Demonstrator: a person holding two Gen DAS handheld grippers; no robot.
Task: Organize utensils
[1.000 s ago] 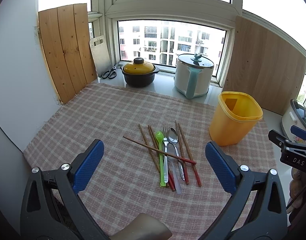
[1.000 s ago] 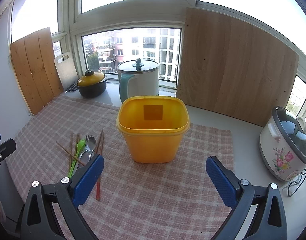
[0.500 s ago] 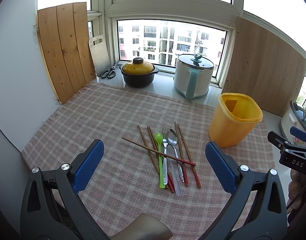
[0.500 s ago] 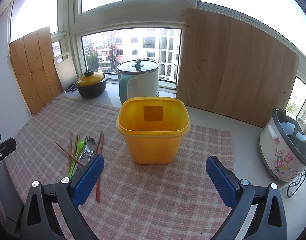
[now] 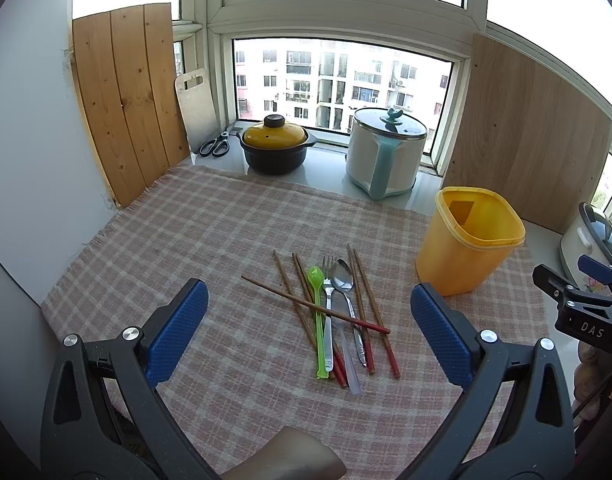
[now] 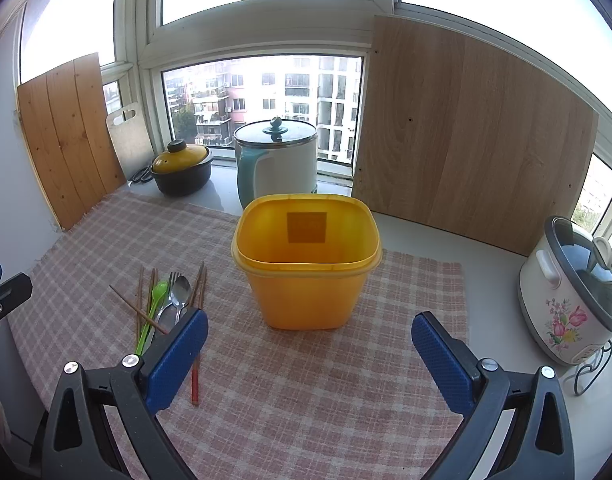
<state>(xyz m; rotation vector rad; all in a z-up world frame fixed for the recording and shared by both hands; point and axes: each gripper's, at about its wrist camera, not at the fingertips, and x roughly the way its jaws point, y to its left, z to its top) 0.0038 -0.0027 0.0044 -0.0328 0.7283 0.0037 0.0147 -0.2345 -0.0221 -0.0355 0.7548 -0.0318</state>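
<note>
- left gripper is spread wide, nothing between the blue pads, hanging over the near part of the checked cloth with the utensil pile right ahead of it
- right gripper is just as wide and empty too, facing the yellow bin
- the utensils all lie in one bunch on the cloth, about mid-way across, just left of the bin: green spoon, fork, metal spoon and several wooden chopsticks, handles toward the near edge
- one chopstick lies crosswise on top of the rest
- the bin stands upright on the right side of the cloth, looks empty inside
- along the back edge by the window: a black pot with a yellow lid, a white cooker with a teal handle, scissors
- flowery rice cooker sits off the cloth at the far right
</note>
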